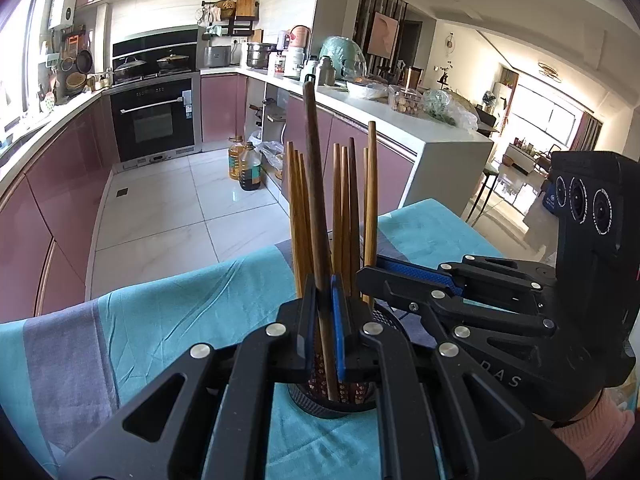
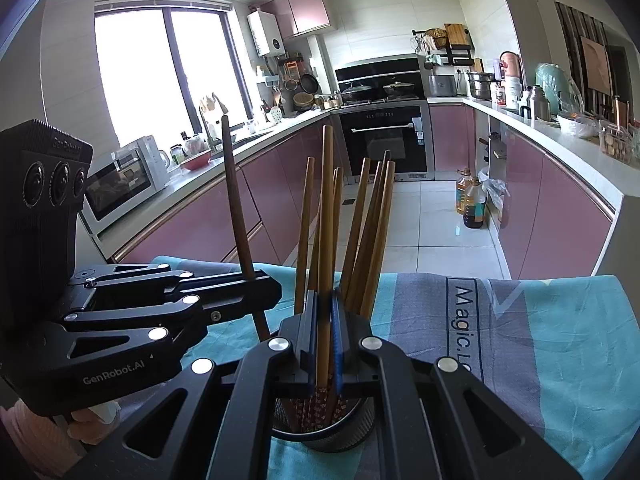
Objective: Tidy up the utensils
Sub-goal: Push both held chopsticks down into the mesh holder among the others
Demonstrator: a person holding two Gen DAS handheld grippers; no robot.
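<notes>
Your left gripper point(image 1: 323, 320) is clamped on a dark wooden chopstick point(image 1: 316, 200), its lower end inside the black mesh holder point(image 1: 316, 406). Your right gripper point(image 2: 324, 332) is clamped on a lighter bamboo chopstick point(image 2: 327, 216) in the same holder, at 6 o'clock on the teal cloth point(image 2: 560, 340). Other chopsticks point(image 2: 372, 232) stand upright there.

Both pictures are lit brightly by daylight, the window point(image 2: 168, 80) at upper left being blown out to white, while straight lines are bent and corners darkened by fisheye distortion at the edges.
</notes>
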